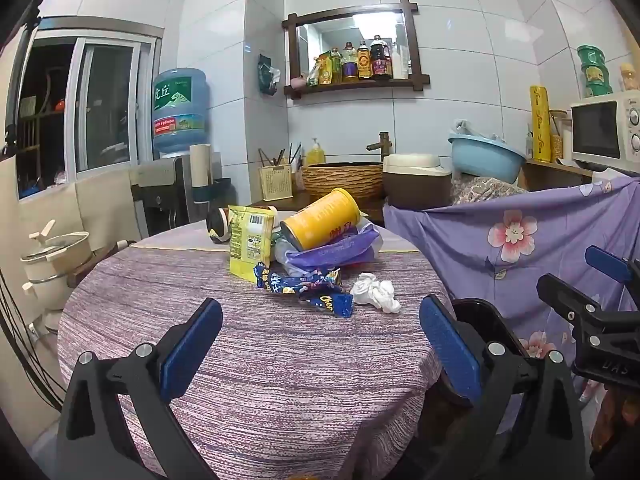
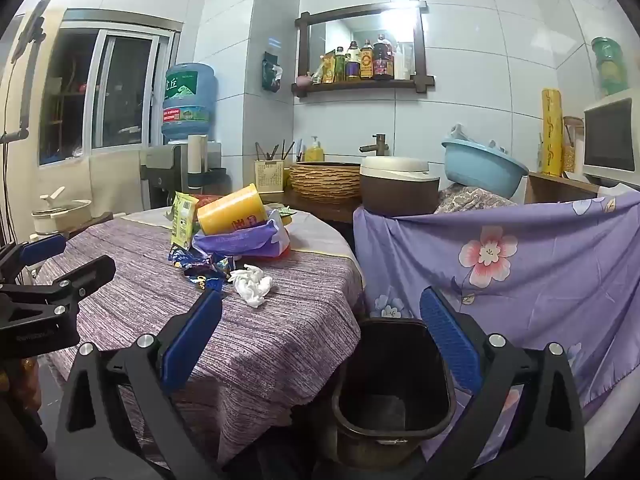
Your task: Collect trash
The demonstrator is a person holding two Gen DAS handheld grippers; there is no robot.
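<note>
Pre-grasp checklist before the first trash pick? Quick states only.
1. Left gripper open, nothing between its pads: ok.
2. Right gripper open, nothing held: ok.
3. Crumpled tissue nearest on the table, unobstructed: ok.
4. Black bin upright beside the table, mouth unblocked: ok.
5. Yellow canister tilted on the purple bag, stability: cannot tell.
6. Blue wrapper lies apart from the tissue: ok.

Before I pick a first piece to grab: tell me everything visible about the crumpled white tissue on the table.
The crumpled white tissue is a soft, loosely wadded paper lump with twisted folds. It lies on the purple woven tablecloth, the trash piece nearest the table's right edge, beside the dark blue snack wrapper. Whether they touch is unclear. No gripper touches it.
</note>
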